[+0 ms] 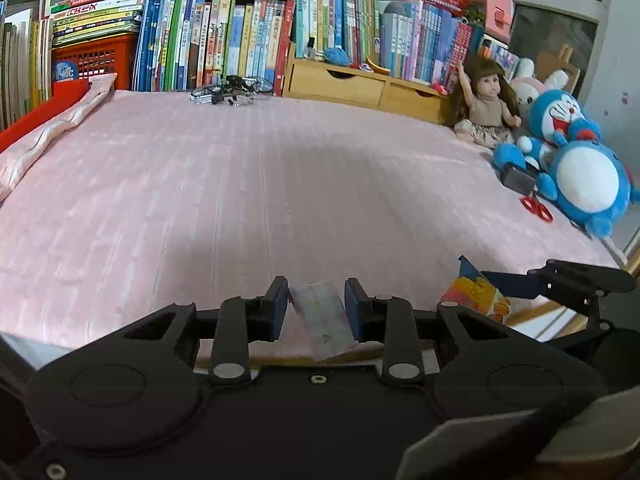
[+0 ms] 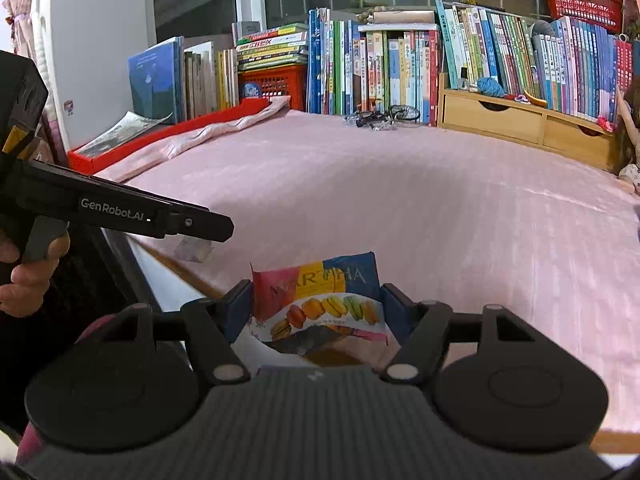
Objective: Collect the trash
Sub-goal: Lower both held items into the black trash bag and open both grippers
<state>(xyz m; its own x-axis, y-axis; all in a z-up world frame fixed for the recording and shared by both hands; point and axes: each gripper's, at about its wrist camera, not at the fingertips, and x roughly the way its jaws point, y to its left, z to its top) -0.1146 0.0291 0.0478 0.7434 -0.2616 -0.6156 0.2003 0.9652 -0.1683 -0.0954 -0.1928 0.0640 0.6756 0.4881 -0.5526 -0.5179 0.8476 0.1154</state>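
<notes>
My left gripper [image 1: 316,300] is shut on a small pale wrapper [image 1: 324,320] that hangs tilted between its blue pads, just over the near edge of the pink bed [image 1: 240,184]. My right gripper [image 2: 316,300] is shut on a colourful macaron snack bag [image 2: 320,300], which stands between its pads at the bed's near edge. The same snack bag [image 1: 476,296] and the right gripper's black fingers [image 1: 560,280] show at the lower right of the left wrist view. In the right wrist view, the left gripper's black body [image 2: 120,208] crosses the left side, held by a hand [image 2: 24,276].
A doll [image 1: 484,104] and blue plush toys [image 1: 580,168] sit at the bed's right side, with red scissors [image 1: 538,208] beside them. Glasses [image 1: 228,92] lie at the far edge. Rows of books [image 1: 240,36], a wooden drawer unit [image 1: 360,84] and a red crate [image 1: 96,56] line the back.
</notes>
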